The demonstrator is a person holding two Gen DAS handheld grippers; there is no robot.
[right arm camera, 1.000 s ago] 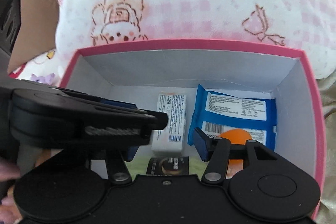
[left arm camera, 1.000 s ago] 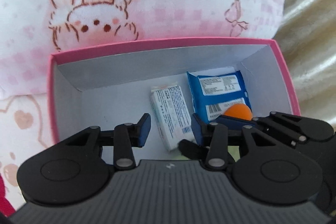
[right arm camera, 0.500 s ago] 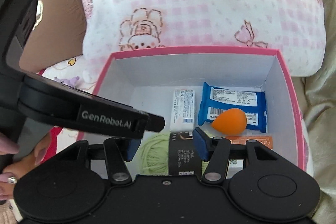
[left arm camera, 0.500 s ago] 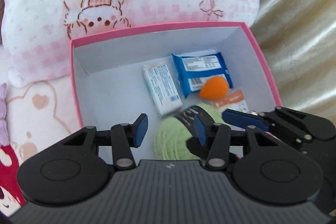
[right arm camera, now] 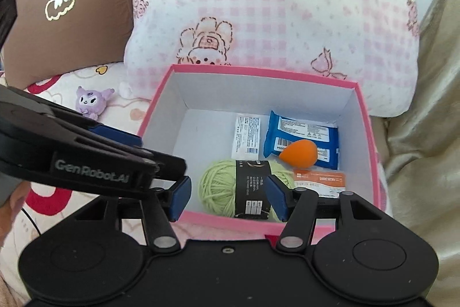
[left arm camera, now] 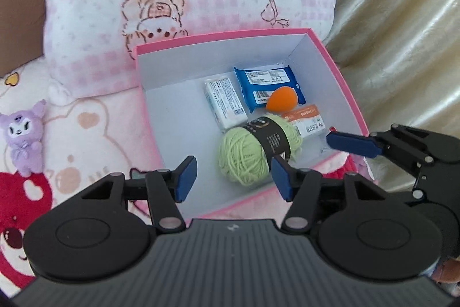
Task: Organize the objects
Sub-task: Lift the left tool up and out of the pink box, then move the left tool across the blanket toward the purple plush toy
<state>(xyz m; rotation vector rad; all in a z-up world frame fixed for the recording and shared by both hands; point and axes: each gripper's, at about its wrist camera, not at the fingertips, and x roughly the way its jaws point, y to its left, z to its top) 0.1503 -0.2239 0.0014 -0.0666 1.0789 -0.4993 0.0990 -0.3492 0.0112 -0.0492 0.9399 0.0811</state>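
Box (left arm camera: 342, 82): on the bed, holds everything packed so far.
Yarn (left arm camera: 253, 151): inside, near front wall.
Wipes (left arm camera: 268, 85), sponge (left arm camera: 281, 99): inside, at back.
Plush (left arm camera: 24, 137): outside; maybe left.
Left tongs (left arm camera: 234, 179): opening, empty.
Right tongs (right arm camera: 228, 199): opening, empty.

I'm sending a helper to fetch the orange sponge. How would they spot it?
Look in the pink box in front of the checked pillow. The orange sponge lies on the blue packet; it alone is egg-shaped and unprinted.
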